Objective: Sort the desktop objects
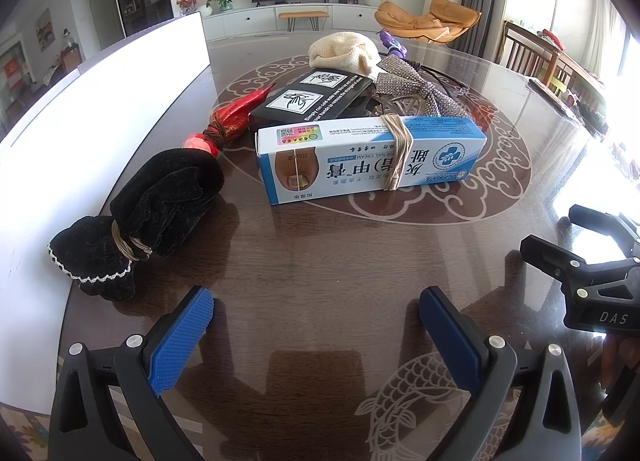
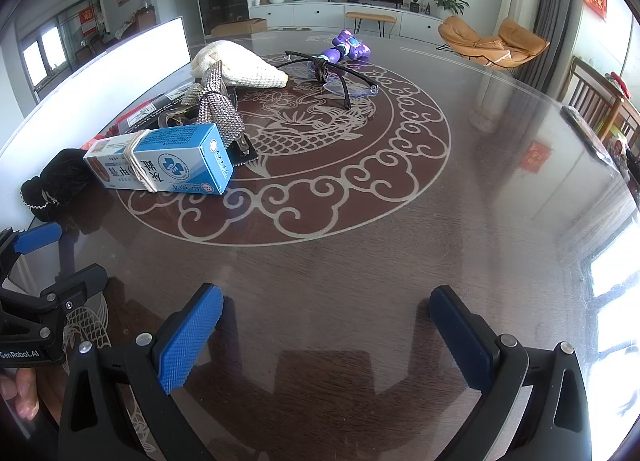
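Observation:
A blue and white cream box [image 1: 368, 159] with a rubber band lies mid-table; it also shows in the right wrist view [image 2: 160, 163]. A black velvet pouch [image 1: 140, 217] lies to its left, a red wrapped item [image 1: 236, 121] and a black box [image 1: 312, 99] behind it. A cream knit cloth [image 2: 236, 67], a rhinestone bow [image 2: 218, 109], black glasses [image 2: 332, 75] and a purple toy [image 2: 348, 47] lie farther back. My left gripper [image 1: 316, 313] is open and empty, short of the cream box. My right gripper [image 2: 326, 313] is open and empty over bare table.
A white board [image 1: 92, 117] stands along the table's left side. The dark glass-topped table [image 2: 400, 261] has a dragon pattern. Wooden chairs [image 2: 600, 101] stand at the right edge. The right gripper shows at the right in the left wrist view [image 1: 592, 273].

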`<action>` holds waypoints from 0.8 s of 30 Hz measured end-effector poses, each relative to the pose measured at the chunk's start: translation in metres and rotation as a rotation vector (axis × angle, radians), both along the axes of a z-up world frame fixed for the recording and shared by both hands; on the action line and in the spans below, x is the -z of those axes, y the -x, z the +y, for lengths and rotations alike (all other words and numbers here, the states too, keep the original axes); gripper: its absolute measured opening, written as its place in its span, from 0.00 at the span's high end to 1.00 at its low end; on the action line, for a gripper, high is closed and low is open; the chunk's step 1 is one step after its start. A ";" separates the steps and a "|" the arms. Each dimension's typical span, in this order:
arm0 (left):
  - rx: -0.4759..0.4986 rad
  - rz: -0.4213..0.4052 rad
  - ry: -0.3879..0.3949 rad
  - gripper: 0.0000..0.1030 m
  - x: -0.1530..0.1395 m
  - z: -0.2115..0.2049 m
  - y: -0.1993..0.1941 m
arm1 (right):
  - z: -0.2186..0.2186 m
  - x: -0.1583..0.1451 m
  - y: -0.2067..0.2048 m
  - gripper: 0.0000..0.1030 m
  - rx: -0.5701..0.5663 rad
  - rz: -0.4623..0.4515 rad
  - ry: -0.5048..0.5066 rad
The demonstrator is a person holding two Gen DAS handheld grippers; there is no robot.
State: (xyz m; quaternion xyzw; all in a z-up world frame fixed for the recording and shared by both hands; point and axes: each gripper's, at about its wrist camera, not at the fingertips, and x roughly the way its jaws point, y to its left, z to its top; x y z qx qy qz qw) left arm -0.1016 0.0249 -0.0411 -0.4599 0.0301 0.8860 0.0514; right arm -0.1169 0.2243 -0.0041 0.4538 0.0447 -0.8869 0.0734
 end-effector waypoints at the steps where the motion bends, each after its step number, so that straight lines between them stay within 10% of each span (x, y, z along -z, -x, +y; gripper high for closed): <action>1: 0.000 0.000 0.000 0.00 0.000 0.000 0.000 | 0.000 0.000 0.000 0.00 0.000 0.000 0.000; 13: -0.075 0.241 0.122 0.00 -0.055 -0.031 0.003 | 0.000 0.000 0.000 0.00 0.000 0.000 0.000; 17: -0.074 0.189 0.159 0.00 -0.050 -0.052 0.034 | 0.000 0.000 0.000 0.00 0.000 0.000 0.000; 24: -0.064 0.023 0.007 0.00 -0.019 -0.073 0.063 | 0.000 0.000 0.000 0.00 0.000 0.000 0.000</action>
